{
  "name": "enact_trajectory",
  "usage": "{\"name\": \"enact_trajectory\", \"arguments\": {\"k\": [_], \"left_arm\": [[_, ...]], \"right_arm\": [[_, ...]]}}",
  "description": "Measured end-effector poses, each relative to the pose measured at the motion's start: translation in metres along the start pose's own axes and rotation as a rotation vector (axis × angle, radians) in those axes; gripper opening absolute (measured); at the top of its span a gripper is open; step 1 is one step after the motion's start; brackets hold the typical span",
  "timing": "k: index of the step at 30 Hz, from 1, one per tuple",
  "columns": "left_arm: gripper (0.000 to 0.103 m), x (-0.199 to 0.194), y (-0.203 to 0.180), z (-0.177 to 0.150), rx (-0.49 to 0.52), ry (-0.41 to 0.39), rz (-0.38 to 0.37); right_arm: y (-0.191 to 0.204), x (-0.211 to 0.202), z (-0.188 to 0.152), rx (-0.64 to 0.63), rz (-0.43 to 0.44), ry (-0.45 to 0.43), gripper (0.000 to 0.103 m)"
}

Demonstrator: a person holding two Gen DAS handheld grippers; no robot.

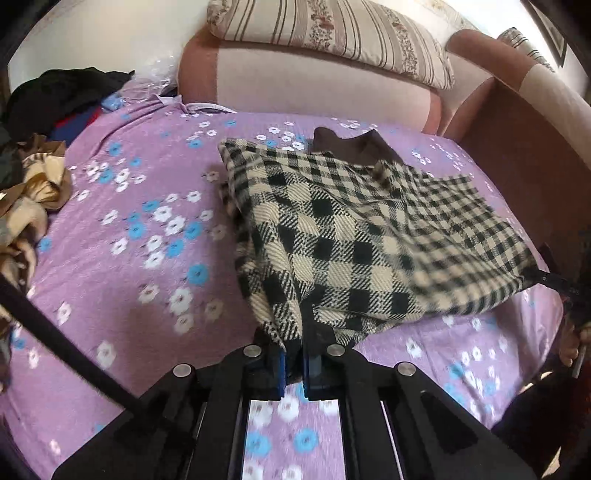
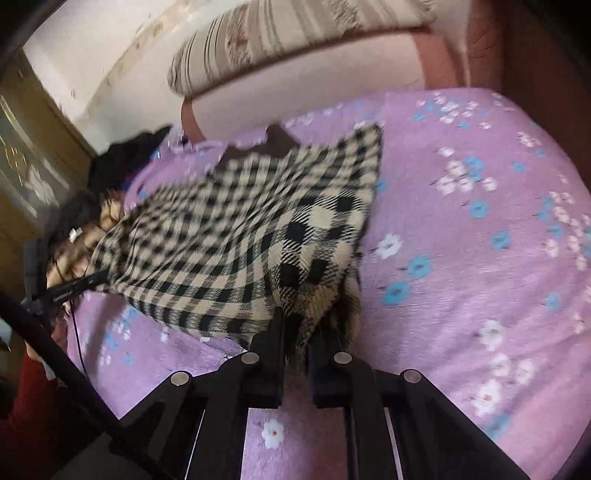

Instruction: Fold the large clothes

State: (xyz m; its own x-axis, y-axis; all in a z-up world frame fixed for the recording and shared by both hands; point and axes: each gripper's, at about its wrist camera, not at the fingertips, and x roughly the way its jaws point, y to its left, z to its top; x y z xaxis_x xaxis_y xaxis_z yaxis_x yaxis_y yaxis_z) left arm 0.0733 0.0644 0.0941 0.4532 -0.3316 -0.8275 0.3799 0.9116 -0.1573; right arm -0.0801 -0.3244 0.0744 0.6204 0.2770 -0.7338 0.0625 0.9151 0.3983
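Observation:
A black-and-cream checked garment (image 1: 354, 236) with a dark brown collar (image 1: 354, 146) is held up over the purple flowered bed (image 1: 147, 229). My left gripper (image 1: 293, 354) is shut on its near left corner. In the left wrist view my right gripper (image 1: 554, 280) grips the garment's right corner. In the right wrist view my right gripper (image 2: 295, 343) is shut on the checked garment (image 2: 236, 236), and my left gripper (image 2: 74, 288) holds the far left corner. The far edge of the cloth rests on the bed.
A pile of dark and tan clothes (image 1: 33, 177) lies at the bed's left side. A pink headboard (image 1: 314, 85) with a striped pillow (image 1: 332, 33) stands behind. A wooden bed side (image 1: 524, 155) rises at the right. A wooden door (image 2: 33, 155) is at the left.

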Motion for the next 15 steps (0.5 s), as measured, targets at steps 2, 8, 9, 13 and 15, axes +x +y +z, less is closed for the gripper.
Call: {"name": "enact_trajectory", "arguments": {"k": [2, 8, 9, 13, 15], "left_arm": [[0.005, 0.008, -0.002, -0.014, 0.023, 0.056, 0.039], [0.007, 0.043, -0.002, -0.036, 0.079, 0.178, 0.169], [0.007, 0.04, -0.002, -0.036, 0.079, 0.175, 0.176], [0.007, 0.032, 0.001, -0.037, 0.081, 0.154, 0.202], [0.007, 0.03, 0.001, -0.038, 0.088, 0.153, 0.219]], "right_arm": [[-0.012, -0.004, -0.009, 0.027, -0.004, 0.016, 0.009], [-0.037, 0.016, -0.032, 0.08, -0.085, 0.116, 0.006], [-0.036, 0.014, -0.031, 0.077, -0.085, 0.108, 0.006], [-0.03, 0.006, -0.025, 0.066, -0.098, 0.081, 0.006], [-0.025, 0.01, -0.023, 0.055, -0.134, 0.09, 0.006]]}}
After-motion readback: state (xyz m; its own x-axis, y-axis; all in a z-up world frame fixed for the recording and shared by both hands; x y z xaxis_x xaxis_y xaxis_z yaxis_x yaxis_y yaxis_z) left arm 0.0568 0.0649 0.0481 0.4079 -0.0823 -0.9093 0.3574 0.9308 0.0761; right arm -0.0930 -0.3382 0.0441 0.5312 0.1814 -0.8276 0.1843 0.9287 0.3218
